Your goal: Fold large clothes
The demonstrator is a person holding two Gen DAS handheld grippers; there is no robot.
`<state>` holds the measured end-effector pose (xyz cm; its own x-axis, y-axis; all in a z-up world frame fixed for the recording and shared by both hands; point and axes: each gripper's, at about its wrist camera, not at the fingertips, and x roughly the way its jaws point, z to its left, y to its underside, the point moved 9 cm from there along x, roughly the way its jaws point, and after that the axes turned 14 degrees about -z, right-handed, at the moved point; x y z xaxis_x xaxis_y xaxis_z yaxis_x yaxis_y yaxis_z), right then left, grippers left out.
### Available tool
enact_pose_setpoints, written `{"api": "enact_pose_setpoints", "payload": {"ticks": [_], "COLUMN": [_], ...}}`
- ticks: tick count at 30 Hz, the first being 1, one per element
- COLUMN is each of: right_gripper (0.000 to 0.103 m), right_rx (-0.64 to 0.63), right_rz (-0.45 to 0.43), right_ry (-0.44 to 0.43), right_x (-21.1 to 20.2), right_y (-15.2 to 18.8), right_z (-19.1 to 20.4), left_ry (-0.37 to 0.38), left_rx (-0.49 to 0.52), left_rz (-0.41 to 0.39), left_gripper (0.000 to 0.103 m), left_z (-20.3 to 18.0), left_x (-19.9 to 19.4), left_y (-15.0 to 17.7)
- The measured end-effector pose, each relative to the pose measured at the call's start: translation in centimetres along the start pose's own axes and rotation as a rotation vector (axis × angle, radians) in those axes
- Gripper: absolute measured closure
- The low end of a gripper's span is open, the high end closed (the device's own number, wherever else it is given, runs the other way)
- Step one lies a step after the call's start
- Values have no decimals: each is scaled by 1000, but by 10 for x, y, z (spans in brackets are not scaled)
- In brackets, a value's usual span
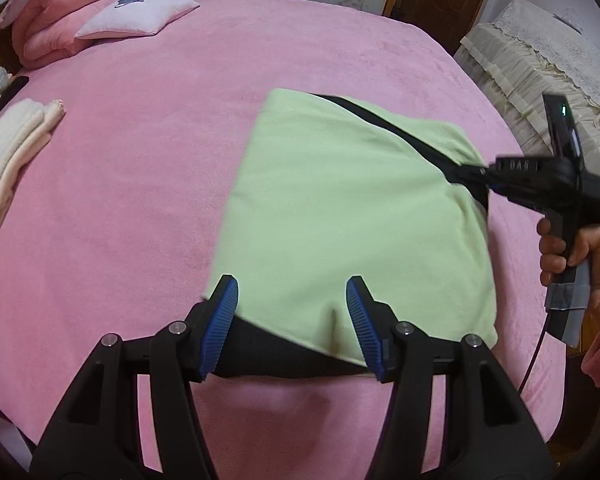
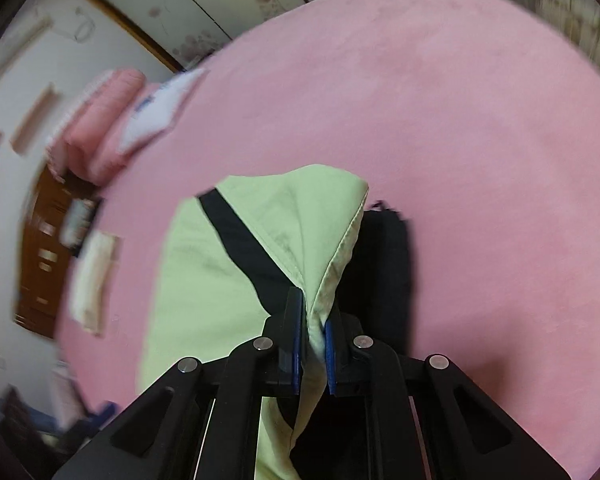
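Observation:
A light green garment (image 1: 340,200) with black trim and a black underside lies partly folded on the pink bed (image 1: 140,160). My left gripper (image 1: 292,282) hovers open over the garment's near edge, with its blue pads on either side of the cloth and not pressing it. In the left wrist view my right gripper (image 1: 466,170) pinches the garment's far right corner, and a person's hand (image 1: 580,256) holds its handle. In the right wrist view the right gripper (image 2: 314,312) is shut on a bunched fold of the green garment (image 2: 204,280), lifting it into a peak.
A folded cream cloth (image 1: 16,152) lies at the bed's left side. A white pillow (image 1: 140,16) and a folded pink quilt (image 1: 48,12) sit at the far left corner. A lace-covered piece of furniture (image 1: 540,68) stands beyond the bed's right edge.

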<state>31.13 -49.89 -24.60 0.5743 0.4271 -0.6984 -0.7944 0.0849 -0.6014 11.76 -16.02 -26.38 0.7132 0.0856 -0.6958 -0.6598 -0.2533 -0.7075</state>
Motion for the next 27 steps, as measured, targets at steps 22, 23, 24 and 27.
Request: {"api": "enact_pose_setpoints", "payload": {"ticks": [22,23,24,27], "right_gripper": [78,85,89,91], "right_rx": [168,166,167,167], "right_rz": [124,122,119,121], "right_ry": [104,96,84,24], "right_x": [-9,-8,-2,8], "right_y": [39,40,41,41], "right_z": [-62,-60,-57,-35], "left_ry": [-144,-154,-165,-202], "left_rx": [27,47,60,103], "left_rz": [144,141,141,144], "left_gripper": [49,46,45,43], "left_z": [29,28,28,32], "left_x": [78,81,83,89], "left_y": [-3,-3,-2,0]}}
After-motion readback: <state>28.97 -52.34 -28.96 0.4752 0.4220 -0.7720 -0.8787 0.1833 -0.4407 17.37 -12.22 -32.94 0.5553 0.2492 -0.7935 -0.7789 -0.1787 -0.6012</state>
